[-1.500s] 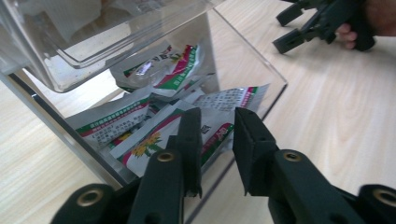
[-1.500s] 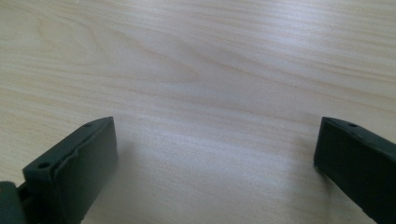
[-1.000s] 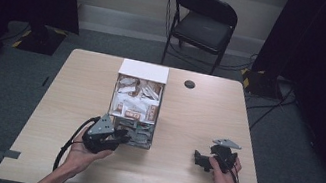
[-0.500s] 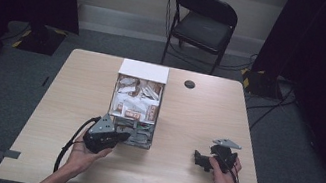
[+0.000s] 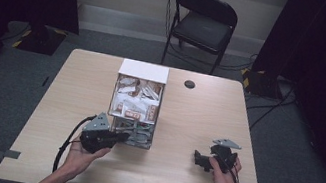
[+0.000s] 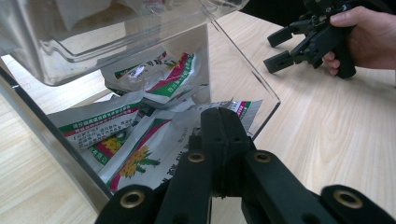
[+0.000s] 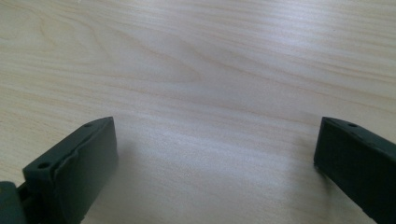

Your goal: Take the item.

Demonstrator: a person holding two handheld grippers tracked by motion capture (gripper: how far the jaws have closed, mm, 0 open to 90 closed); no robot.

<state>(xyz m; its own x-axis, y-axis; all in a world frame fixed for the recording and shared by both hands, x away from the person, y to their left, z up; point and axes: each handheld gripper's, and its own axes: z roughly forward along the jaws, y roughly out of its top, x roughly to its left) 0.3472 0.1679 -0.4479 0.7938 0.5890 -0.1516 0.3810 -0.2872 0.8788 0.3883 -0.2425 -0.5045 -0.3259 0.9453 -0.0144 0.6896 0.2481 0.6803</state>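
Note:
A clear plastic box (image 5: 136,102) full of white printed packets stands mid-table, with an opening at its near bottom. My left gripper (image 5: 125,137) reaches into that opening from the left. In the left gripper view its jaws (image 6: 219,119) are pressed together, pinching the edge of a white packet with a yellow flower print (image 6: 140,156) that lies among other packets inside the box wall (image 6: 233,70). My right gripper (image 5: 197,159) rests low over the bare table at the right, jaws wide apart. Nothing lies between them in the right gripper view (image 7: 215,149).
A small black round disc (image 5: 189,84) lies on the table behind the box. A black folding chair (image 5: 203,25) stands beyond the far edge. Bare wood (image 5: 185,126) separates the box from the right hand (image 6: 369,32). Cables trail from both grippers.

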